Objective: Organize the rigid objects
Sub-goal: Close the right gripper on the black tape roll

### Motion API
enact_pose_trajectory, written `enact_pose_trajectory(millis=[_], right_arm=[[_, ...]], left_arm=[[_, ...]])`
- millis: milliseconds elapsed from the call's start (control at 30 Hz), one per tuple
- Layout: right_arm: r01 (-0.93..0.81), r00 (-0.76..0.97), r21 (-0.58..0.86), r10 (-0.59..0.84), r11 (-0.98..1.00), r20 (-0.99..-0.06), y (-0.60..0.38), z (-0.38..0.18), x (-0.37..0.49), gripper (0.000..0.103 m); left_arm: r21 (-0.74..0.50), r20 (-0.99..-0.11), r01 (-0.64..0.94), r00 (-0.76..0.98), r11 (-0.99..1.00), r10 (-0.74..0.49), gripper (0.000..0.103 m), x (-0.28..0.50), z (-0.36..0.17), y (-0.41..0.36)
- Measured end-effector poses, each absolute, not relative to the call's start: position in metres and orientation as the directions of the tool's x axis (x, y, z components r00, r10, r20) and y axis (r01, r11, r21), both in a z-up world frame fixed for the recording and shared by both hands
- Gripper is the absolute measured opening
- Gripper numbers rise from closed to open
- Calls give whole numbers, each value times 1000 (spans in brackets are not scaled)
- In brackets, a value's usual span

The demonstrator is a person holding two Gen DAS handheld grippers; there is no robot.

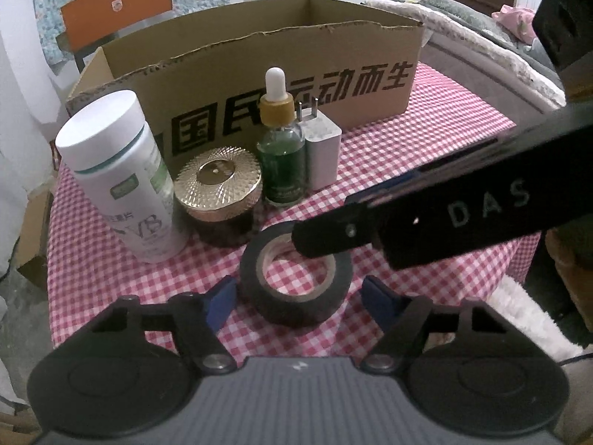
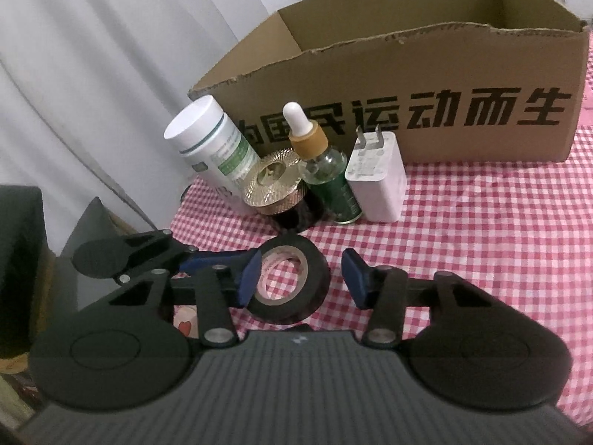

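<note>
A black tape roll [image 1: 296,285] [image 2: 291,282] lies flat on the checked cloth. My left gripper [image 1: 296,300] is open, its blue pads either side of the roll, not touching it. My right gripper [image 2: 302,278] is open around the same roll; one of its fingers [image 1: 322,237] reaches over the roll in the left wrist view. Behind stand a white pill bottle [image 1: 122,178] [image 2: 211,148], a gold-lidded jar [image 1: 218,193] [image 2: 274,189], a green dropper bottle [image 1: 281,148] [image 2: 326,170] and a white charger plug [image 1: 320,144] [image 2: 378,181].
An open cardboard box [image 1: 259,59] [image 2: 426,85] with black printed characters stands behind the row of objects. The round table [image 1: 444,141] has a red-and-white checked cloth. A grey curtain [image 2: 92,74] hangs left, an orange chair [image 1: 118,7] and bedding [image 1: 481,37] behind.
</note>
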State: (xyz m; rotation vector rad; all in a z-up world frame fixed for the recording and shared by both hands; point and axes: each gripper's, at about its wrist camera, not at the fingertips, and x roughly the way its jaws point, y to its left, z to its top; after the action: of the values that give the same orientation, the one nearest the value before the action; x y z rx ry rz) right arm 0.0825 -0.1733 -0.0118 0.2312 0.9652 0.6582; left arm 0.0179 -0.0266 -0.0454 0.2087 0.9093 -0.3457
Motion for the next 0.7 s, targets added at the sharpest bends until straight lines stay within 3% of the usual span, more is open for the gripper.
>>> enact_pose_trajectory(millis=[133,267,700], right_arm=[[-423,381,460,614,781,-691,-171,-15,85,39],[-426,369,453,608,783,-703,-168,-20,87,28],[-436,376,430,594,791,-711,-167,-26,88,20]], left_arm=[[28,-798,375,566,927,-205,67,21,-44,-25],[27,-797,374,568,927,-206,67,22,-43,-24],[31,-798,372,568,928,-201,68,28,-45,-26]])
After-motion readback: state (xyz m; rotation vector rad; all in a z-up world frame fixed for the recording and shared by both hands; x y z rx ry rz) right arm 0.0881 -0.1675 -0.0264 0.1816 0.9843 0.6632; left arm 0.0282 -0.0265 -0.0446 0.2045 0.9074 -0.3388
